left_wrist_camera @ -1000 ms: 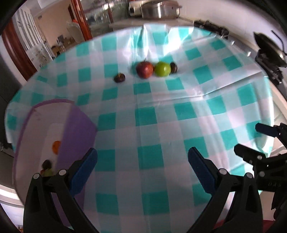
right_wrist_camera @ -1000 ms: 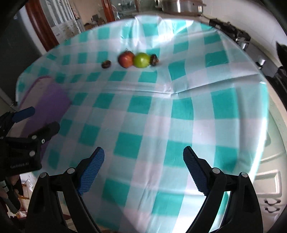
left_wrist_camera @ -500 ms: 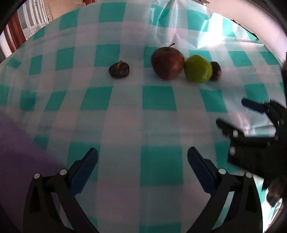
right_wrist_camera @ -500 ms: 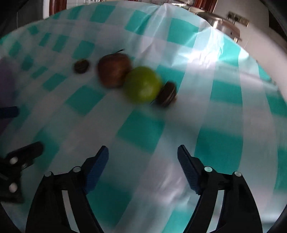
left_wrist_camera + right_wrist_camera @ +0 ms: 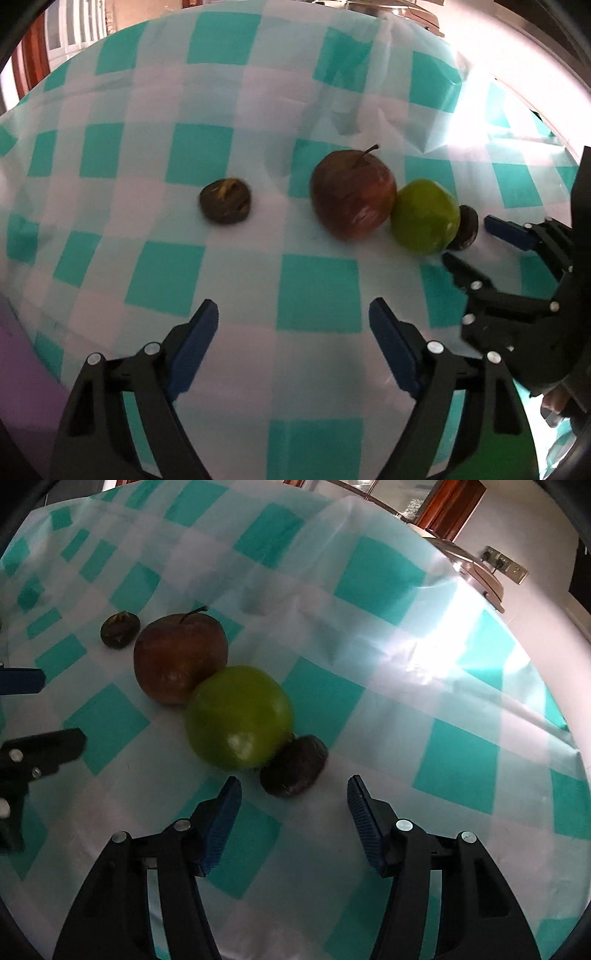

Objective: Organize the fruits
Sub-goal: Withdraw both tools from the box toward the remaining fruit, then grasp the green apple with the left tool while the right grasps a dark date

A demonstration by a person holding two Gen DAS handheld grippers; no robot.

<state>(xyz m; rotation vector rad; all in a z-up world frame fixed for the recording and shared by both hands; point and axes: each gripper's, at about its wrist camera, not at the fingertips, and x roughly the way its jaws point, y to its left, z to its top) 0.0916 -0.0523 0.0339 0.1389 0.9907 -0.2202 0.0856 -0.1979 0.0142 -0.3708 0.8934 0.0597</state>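
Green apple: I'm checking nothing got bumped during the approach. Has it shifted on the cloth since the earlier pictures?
No. The green apple still touches the red apple and the dark fruit, as before.

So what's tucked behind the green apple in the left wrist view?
A small dark fruit sits right behind the green apple, apparently touching it. Only its edge shows there; the apple covers the rest. The right wrist view shows it whole, resting on the checked cloth.
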